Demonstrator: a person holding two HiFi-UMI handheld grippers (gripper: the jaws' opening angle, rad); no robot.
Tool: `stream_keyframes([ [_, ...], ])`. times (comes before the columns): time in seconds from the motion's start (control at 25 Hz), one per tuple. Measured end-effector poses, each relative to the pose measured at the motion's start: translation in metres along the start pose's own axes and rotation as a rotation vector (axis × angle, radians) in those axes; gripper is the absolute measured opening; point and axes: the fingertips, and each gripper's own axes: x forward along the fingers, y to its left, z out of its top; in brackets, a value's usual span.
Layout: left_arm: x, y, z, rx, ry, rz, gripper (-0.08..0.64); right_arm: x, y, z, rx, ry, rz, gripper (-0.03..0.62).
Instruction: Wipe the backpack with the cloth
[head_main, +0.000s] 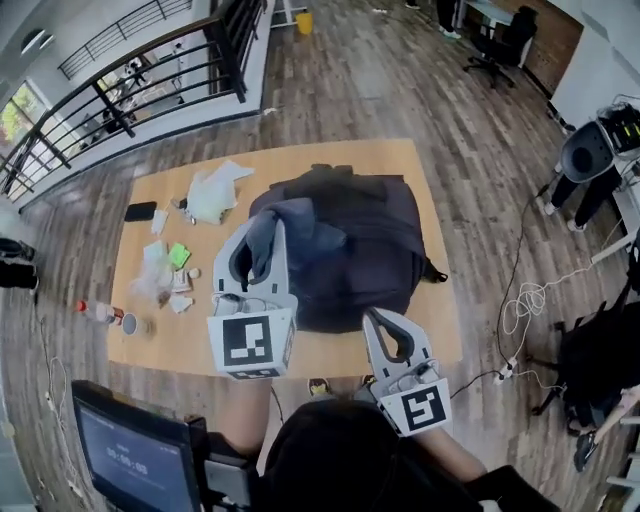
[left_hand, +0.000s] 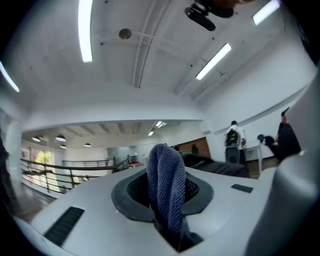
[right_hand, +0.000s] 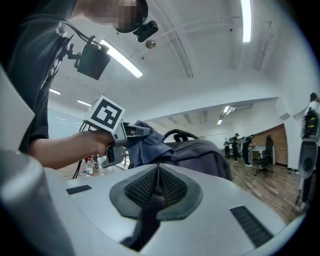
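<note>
The backpack (head_main: 360, 255) lies mid-desk (head_main: 300, 160). The left tongs (head_main: 258, 245) are clamped on the blue cloth (head_main: 300, 232), which sits at the backpack's upper left corner. The right tongs (head_main: 385, 335) are pressed together, empty, at its near edge. The wiping looks barely begun, and most of the surface is probably still to do.

Blue-grey waffle-knit cloth (left_hand: 165, 185), dark purplish-black backpack (head_main: 370, 270), tan wooden table (head_main: 330, 160), grey-brown plank floor (head_main: 400, 80)
</note>
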Motion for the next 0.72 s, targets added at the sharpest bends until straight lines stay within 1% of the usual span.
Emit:
stream_keyframes([
  [0.04, -0.012, 0.021, -0.008, 0.015, 0.022, 0.057, 0.078, 0.009, 0.013, 0.0, 0.006, -0.006, 0.047, 0.017],
  [0.12, -0.036, 0.06, -0.025, -0.021, 0.072, 0.152, 0.078, 0.025, 0.037, 0.0, 0.015, -0.01, 0.14, 0.017],
  [0.2, -0.059, 0.086, -0.035, -0.051, 0.108, 0.225, 0.078, 0.035, 0.059, 0.002, 0.022, -0.016, 0.217, 0.017],
  [0.28, -0.073, 0.095, -0.037, -0.054, 0.123, 0.256, 0.078, 0.039, 0.076, 0.006, 0.03, -0.023, 0.268, 0.017],
  [0.32, -0.074, 0.093, -0.037, -0.055, 0.127, 0.251, 0.078, 0.039, 0.08, 0.008, 0.033, -0.026, 0.282, 0.017],
  [0.36, -0.073, 0.086, -0.038, -0.056, 0.13, 0.233, 0.078, 0.038, 0.082, 0.009, 0.036, -0.027, 0.286, 0.017],
  [0.44, -0.061, 0.056, -0.038, -0.063, 0.134, 0.164, 0.078, 0.031, 0.074, 0.009, 0.04, -0.021, 0.267, 0.017],
  [0.56, -0.033, -0.003, -0.041, -0.072, 0.122, 0.028, 0.078, 0.017, 0.043, 0.005, 0.034, -0.012, 0.181, 0.017],
  [0.64, -0.012, -0.05, -0.043, -0.086, 0.108, -0.09, 0.078, 0.006, 0.017, -0.001, 0.029, -0.005, 0.099, 0.017],
  [0.72, 0.005, -0.106, -0.049, -0.143, 0.119, -0.247, 0.078, -0.01, -0.009, -0.005, 0.027, 0.007, 0.012, 0.017],
])
